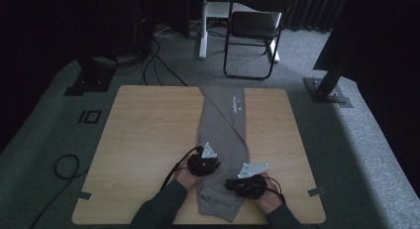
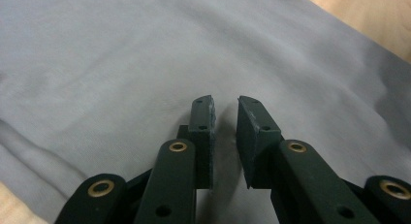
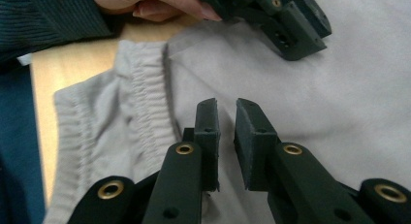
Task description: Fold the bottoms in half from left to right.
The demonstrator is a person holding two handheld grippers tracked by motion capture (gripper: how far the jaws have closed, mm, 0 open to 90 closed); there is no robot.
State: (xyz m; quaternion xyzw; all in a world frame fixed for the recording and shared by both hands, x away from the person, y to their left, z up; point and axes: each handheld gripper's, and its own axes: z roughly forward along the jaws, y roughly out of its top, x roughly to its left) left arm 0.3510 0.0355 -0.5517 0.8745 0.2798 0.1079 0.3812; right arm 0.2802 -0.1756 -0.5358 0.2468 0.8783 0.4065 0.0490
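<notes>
Two grippers hover low over a folded pair of grey sweatpants (image 1: 224, 135) that lies lengthwise down the middle of the wooden table (image 1: 148, 135), its elastic waistband (image 3: 145, 103) at the person's edge and the leg ends reaching toward the far side. The left gripper (image 1: 204, 164) sits over the near-left part of the fabric, and in the left gripper view its jaws stand narrow, with a slim gap between the pads and nothing caught between them, only smooth cloth beneath. The right gripper (image 1: 246, 185) rests nearer the waistband on the right side; its jaws are likewise narrow and hold nothing, the tips hanging just above the fabric beside the gathered elastic. In the right gripper view the left hand (image 3: 155, 3) and its gripper appear farther off, close over the same garment. The main risk, judging from this, is that jaws this narrow would skate over the flat cloth and pinch only the top layer, so a lift would peel the fold apart instead of carrying it. With both grippers so near each other, an uneven pull could also drag the sweatpants askew or bunch the waistband.
</notes>
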